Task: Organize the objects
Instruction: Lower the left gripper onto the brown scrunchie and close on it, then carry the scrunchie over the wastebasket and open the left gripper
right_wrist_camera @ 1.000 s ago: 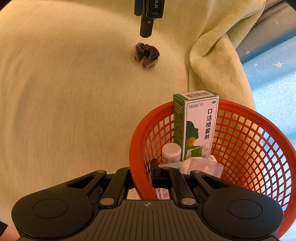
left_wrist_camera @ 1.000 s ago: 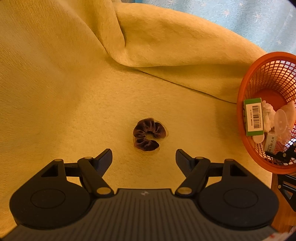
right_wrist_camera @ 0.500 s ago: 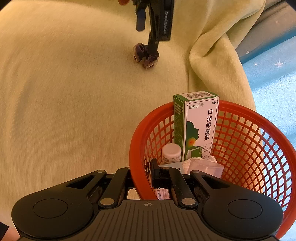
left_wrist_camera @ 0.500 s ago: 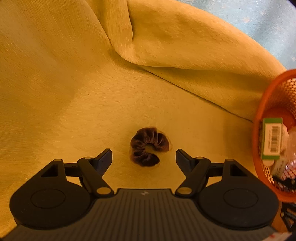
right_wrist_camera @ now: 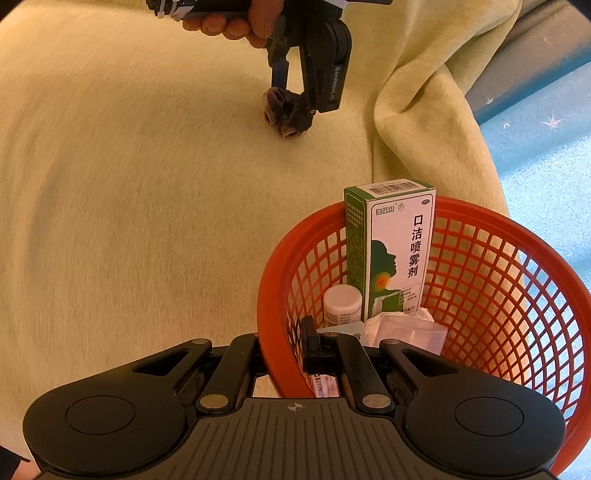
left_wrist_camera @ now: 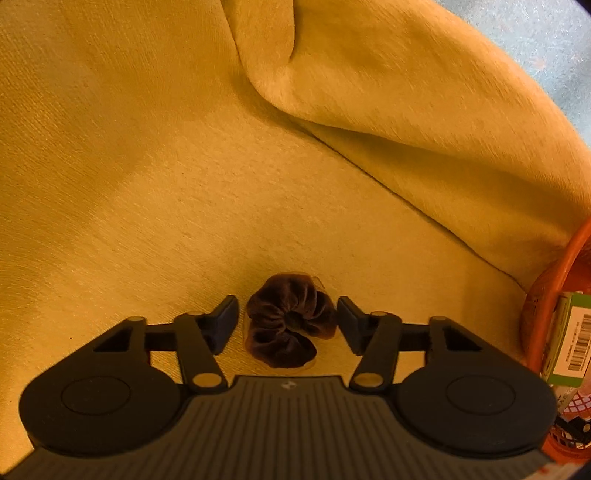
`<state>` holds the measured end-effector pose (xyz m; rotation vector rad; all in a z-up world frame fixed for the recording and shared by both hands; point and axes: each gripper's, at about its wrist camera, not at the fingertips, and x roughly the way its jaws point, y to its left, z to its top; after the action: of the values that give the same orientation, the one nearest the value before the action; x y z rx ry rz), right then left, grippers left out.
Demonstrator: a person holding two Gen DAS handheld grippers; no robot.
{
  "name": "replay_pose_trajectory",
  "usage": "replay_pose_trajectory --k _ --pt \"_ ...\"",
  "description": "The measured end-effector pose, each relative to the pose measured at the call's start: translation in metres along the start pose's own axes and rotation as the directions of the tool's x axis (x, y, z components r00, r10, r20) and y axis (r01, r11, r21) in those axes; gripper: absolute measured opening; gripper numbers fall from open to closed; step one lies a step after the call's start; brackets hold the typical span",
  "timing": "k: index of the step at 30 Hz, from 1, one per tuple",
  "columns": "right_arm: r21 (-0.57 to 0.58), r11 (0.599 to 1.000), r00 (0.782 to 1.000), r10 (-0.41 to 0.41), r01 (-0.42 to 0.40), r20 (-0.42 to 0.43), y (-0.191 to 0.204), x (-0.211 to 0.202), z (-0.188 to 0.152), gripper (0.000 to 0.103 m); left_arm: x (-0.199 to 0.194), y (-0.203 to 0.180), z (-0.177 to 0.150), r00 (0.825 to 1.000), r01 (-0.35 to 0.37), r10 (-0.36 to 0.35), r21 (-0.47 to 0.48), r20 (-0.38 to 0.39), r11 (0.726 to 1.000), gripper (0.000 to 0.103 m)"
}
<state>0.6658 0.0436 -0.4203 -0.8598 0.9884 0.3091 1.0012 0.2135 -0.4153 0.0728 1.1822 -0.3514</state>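
**Left gripper straddles the scrunchie, right gripper pinches the basket rim**

The left gripper [left_wrist_camera: 287, 320] stands with its fingers spread wide, one on each side of a dark brown velvet scrunchie [left_wrist_camera: 289, 325] that lies on the yellow blanket [left_wrist_camera: 147, 166]. Small gaps show between the pads and the fabric ring on both sides, so the fingers flank it without pressing it. In the right wrist view the same gripper [right_wrist_camera: 291, 99] comes down from above, held by a person's hand [right_wrist_camera: 236, 22], with the scrunchie [right_wrist_camera: 286, 110] between its fingertips on the blanket [right_wrist_camera: 147, 203].

The right gripper [right_wrist_camera: 284, 350] is closed on the near wall of the orange mesh basket [right_wrist_camera: 498, 280]: one finger sits outside the rim and the other inside, with the plastic wall between them. The basket rests on the blanket near a thick fold, well apart from the scrunchie.

Inside the basket a green and white medicine box [right_wrist_camera: 391, 251] stands upright against the far-left wall, barcode on top. Just beside its foot is a small white-capped bottle [right_wrist_camera: 341, 304], and next to that a crumpled clear wrapper with white tissue [right_wrist_camera: 402, 328]. A small printed packet lies low by the inner finger, mostly hidden.

In the left wrist view only the basket's edge [left_wrist_camera: 543, 295] and the box's barcode end [left_wrist_camera: 572, 339] show at the right border
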Motion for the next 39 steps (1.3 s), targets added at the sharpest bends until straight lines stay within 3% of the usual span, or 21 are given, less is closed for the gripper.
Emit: replay_pose_trajectory --k 11,39 --pt "-0.001 1.000 1.000 0.002 -0.002 0.000 -0.001 0.000 0.000 0.001 -0.019 -0.001 -0.012 1.000 -0.006 0.007 0.076 -0.010 0.997 0.011" --pt "-0.032 0.999 1.000 -0.018 0.017 -0.021 0.009 -0.002 0.003 0.001 -0.108 -0.025 -0.054 0.999 0.034 -0.036 0.183 0.008 0.983 0.010"
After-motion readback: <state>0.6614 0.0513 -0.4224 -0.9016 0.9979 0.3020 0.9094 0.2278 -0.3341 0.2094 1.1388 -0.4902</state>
